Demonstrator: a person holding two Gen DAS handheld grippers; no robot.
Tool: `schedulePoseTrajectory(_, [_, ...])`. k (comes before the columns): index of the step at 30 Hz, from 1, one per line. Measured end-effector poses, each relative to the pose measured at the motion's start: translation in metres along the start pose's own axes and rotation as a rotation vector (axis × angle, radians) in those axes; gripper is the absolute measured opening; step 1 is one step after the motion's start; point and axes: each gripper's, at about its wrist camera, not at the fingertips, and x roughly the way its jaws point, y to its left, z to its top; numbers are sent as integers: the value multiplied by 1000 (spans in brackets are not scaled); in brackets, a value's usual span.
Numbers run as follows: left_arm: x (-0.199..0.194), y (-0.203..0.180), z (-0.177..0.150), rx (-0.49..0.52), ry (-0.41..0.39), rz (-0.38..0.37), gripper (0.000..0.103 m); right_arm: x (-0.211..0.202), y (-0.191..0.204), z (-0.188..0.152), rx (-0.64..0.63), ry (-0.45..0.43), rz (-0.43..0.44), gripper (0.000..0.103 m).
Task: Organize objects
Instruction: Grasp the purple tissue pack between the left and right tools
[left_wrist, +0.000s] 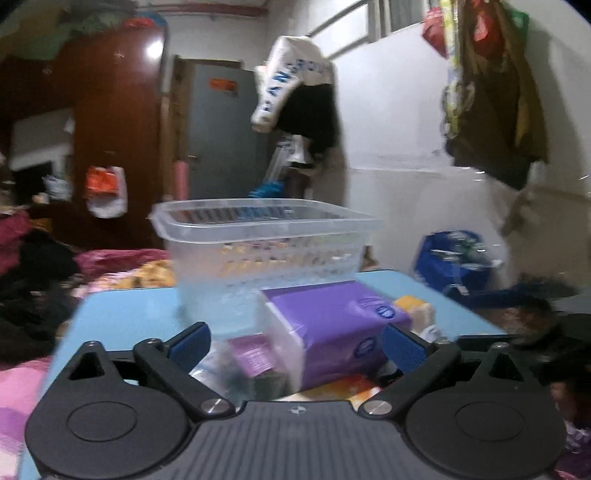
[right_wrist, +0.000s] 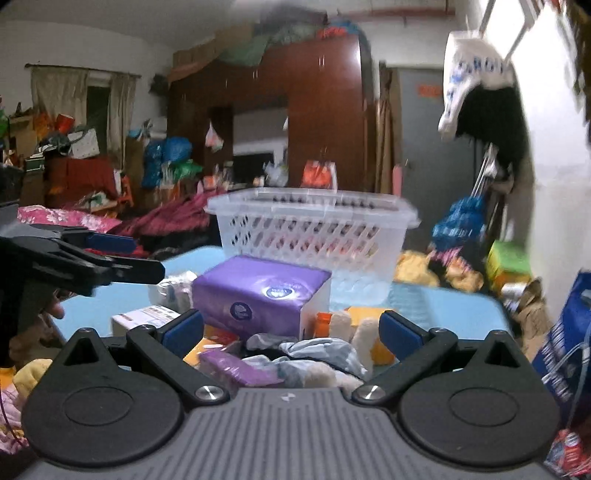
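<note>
- The left gripper (left_wrist: 297, 345) is held level and low over the near edge of the blue table (left_wrist: 122, 314), jaws spread wide and grasping nothing; the purple tissue pack (left_wrist: 332, 325) lies between and just beyond its blue pads.
- The right gripper (right_wrist: 290, 330) is also level, jaws released and empty, above a heap of small items at the near side of the table.
- In the right wrist view the left gripper shows at the left edge, pointing right toward the tissue pack.
- One clear plastic basket (right_wrist: 314, 236) stands at the far side of the table, just behind the one tissue pack; what it holds cannot be told through the slotted wall.
- In the near heap: one crumpled light-blue cloth (right_wrist: 321, 352), one small purple packet (right_wrist: 236, 369), one flat white box (right_wrist: 144, 317) to the left.
</note>
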Motion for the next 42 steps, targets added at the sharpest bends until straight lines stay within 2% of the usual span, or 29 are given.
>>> schedulePoseTrajectory(3, [14, 2, 1, 44, 36, -40, 87, 21, -13, 1, 44, 23, 56, 102])
schedulePoseTrajectory(5, [22, 4, -1, 55, 54, -51, 81, 29, -17, 2, 46, 29, 62, 95])
schedulePoseTrajectory(9, [31, 5, -6, 90, 58, -62, 71, 36, -15, 3, 0, 52, 94, 83])
schedulePoseTrajectory(12, [37, 4, -9, 128, 55, -64, 65, 42, -9, 2, -42, 79, 121, 81])
schedulePoseTrajectory(17, [46, 8, -8, 125, 66, -108, 65, 55, -5, 4, -105, 109, 142, 73])
schedulePoseTrajectory(21, [52, 3, -14, 151, 90, -122, 64, 62, -6, 2, -124, 130, 164, 72])
schedulePoseTrajectory(24, [53, 1, -15, 154, 92, -108, 64, 64, -6, 3, -128, 143, 165, 72])
schedulePoseTrajectory(29, [52, 2, -15, 146, 87, -107, 61, 61, -13, 4, -105, 133, 173, 63])
schedulePoseTrajectory(35, [38, -5, -16, 175, 35, -74, 58, 57, -3, 4, -121, 105, 132, 59])
schedulePoseTrajectory(42, [4, -14, 6, 200, -98, -81, 57, 22, 13, 18, -170, -11, 87, 56])
